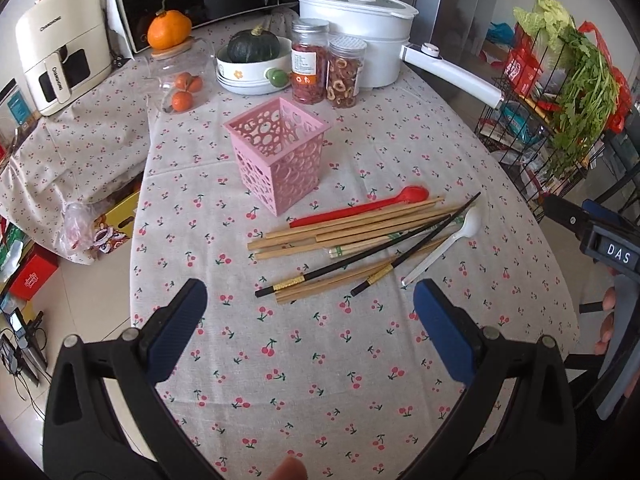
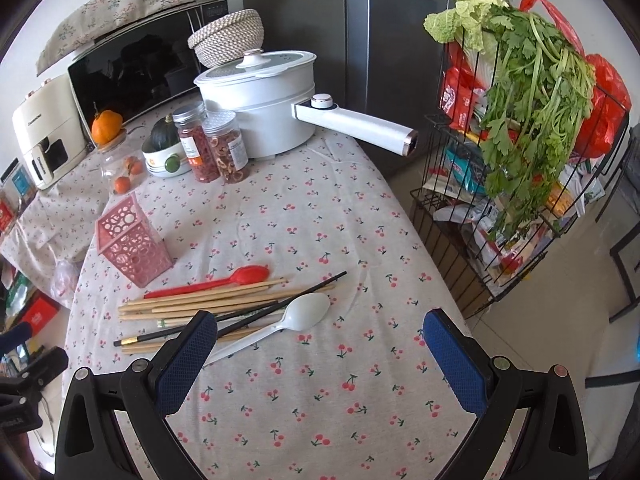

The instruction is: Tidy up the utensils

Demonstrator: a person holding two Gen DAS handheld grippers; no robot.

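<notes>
A pink perforated holder (image 1: 278,154) stands upright and empty on the cherry-print tablecloth; it also shows in the right wrist view (image 2: 134,246). Beside it lie a red spoon (image 1: 360,206) (image 2: 216,282), several wooden chopsticks (image 1: 344,232) (image 2: 208,302), two black chopsticks (image 1: 360,258) (image 2: 280,306) and a white spoon (image 1: 444,246) (image 2: 280,326). My left gripper (image 1: 308,300) is open and empty, just short of the pile. My right gripper (image 2: 320,330) is open and empty, its left pad (image 2: 188,360) over the white spoon's handle end.
At the table's back stand a white pot with a long handle (image 1: 360,28) (image 2: 264,92), two jars (image 1: 326,64) (image 2: 214,148), a bowl with a squash (image 1: 252,60) and oranges (image 1: 182,92). A wire rack with greens (image 2: 516,152) stands off the right edge.
</notes>
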